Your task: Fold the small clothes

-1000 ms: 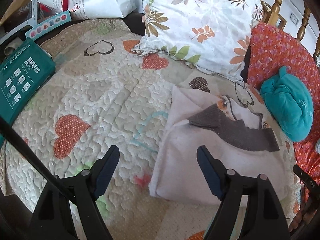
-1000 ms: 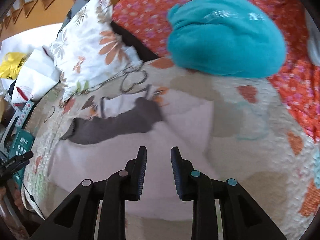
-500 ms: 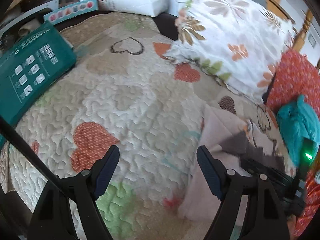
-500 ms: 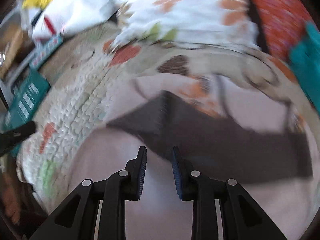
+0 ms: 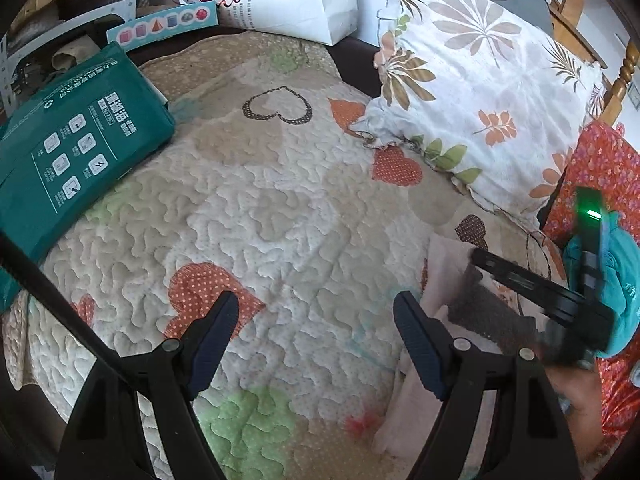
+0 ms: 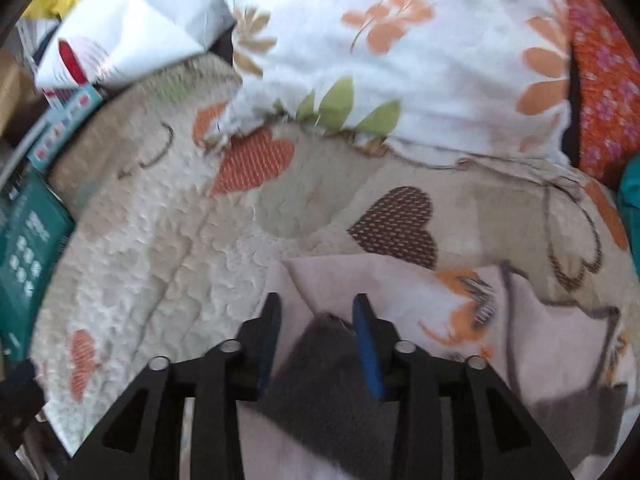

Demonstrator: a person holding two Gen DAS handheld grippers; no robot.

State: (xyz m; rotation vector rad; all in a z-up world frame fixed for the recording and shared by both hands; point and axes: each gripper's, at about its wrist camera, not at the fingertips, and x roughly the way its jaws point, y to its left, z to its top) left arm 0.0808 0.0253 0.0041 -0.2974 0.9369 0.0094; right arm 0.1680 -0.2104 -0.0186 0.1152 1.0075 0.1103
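Your quilt (image 5: 256, 200) covers the bed, with the floral pillow (image 5: 480, 92) at its far edge and a green pack (image 5: 68, 152) on its left. The pink garment (image 6: 400, 280) lies flat on the quilt's right side, its grey sleeve (image 6: 320, 380) folded across it. Your left claw (image 5: 316, 336) hangs spread and empty above bare quilt. Your right claw (image 6: 316, 332) has just been opening; the sleeve's cuff sits between its jaws, unpinched.

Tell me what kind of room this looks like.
Most likely a bedroom: a quilt with hearts covers what looks like a bed, a flowered pillow lies at its head, and turned wooden posts stand behind it.
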